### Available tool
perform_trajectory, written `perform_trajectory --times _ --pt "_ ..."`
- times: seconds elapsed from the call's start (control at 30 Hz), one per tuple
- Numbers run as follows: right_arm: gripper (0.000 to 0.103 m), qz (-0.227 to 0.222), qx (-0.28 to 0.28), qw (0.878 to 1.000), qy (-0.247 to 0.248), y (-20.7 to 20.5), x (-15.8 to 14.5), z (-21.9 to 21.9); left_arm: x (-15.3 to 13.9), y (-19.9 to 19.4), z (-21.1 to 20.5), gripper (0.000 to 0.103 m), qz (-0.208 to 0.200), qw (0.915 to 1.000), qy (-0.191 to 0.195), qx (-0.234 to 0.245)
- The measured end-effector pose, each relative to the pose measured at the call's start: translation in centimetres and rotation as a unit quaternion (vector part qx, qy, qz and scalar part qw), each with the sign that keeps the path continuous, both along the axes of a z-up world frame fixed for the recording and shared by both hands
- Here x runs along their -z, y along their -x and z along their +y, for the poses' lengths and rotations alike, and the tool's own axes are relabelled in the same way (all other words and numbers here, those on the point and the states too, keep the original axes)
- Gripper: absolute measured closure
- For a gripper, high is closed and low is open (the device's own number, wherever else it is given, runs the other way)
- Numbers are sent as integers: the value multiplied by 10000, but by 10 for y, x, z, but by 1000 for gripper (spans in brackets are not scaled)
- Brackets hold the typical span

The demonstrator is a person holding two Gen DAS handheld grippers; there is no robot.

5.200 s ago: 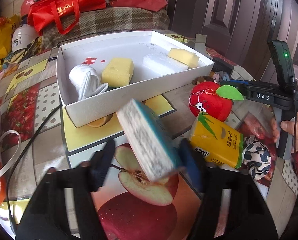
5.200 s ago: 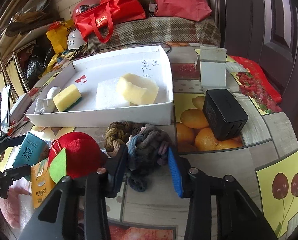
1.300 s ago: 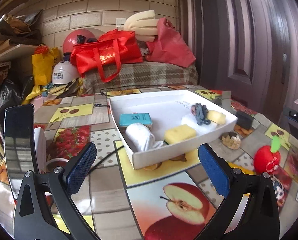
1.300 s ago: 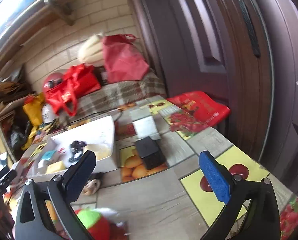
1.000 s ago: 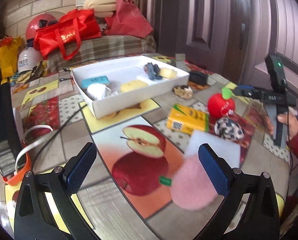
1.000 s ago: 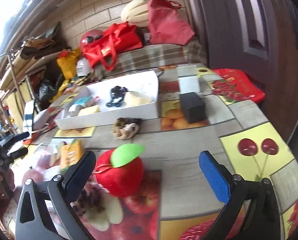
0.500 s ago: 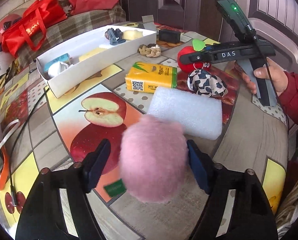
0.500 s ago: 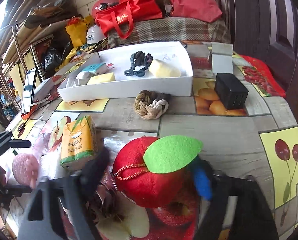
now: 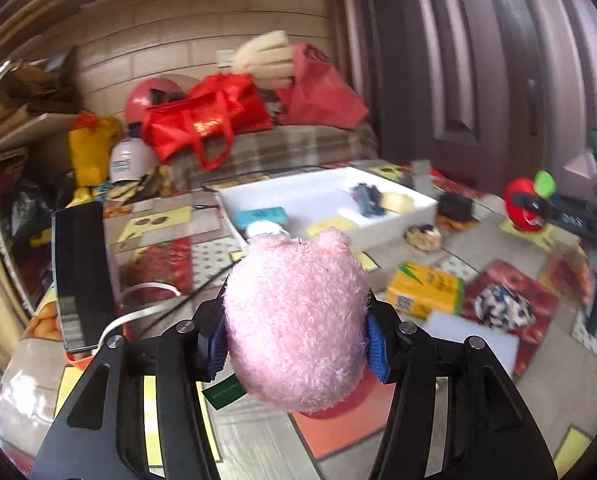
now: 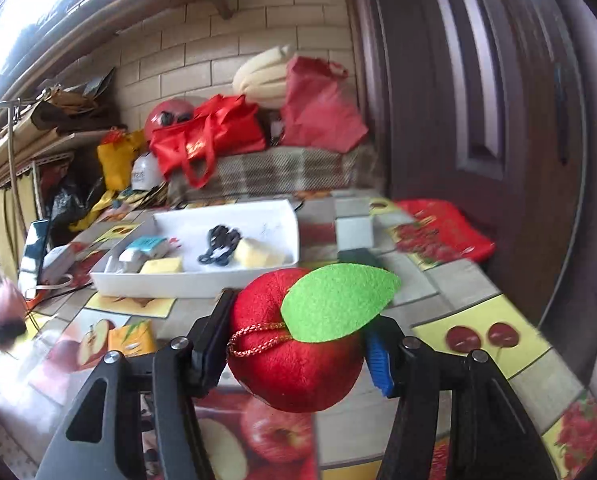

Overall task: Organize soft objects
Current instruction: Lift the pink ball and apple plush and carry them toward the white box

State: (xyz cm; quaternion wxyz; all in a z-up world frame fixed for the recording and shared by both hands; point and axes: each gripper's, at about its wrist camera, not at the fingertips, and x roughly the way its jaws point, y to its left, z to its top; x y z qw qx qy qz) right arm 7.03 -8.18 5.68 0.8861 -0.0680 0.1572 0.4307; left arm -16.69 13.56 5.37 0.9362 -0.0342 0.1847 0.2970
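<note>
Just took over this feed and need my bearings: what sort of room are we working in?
Probably a home storage or utility room: bare brick wall, cluttered shelf, red bags heaped on a plaid-covered bench, and a fruit-print table.

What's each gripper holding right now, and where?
Left gripper: pink plush toy, squeezed across its sides. Right gripper: red plush apple, clamped across its body.

The left gripper [image 9: 294,338], which was gaping empty a second ago, is now squeezing the pink plush ball [image 9: 296,320] and carrying it up off the table [image 9: 258,436], toward twelve o'clock. The right gripper [image 10: 300,350], also empty then, is now pinching the red plush apple [image 10: 298,340] and holding it raised, the white box [image 10: 194,284] lying beyond at eleven o'clock.
</note>
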Motion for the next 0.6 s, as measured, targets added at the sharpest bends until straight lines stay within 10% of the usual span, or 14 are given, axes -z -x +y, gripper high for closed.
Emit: perform_trajectory --times 0.6 --pt "44 189 -123 9990 388 -28 6 45 4 -70 35 48 107 9985 -61 -541"
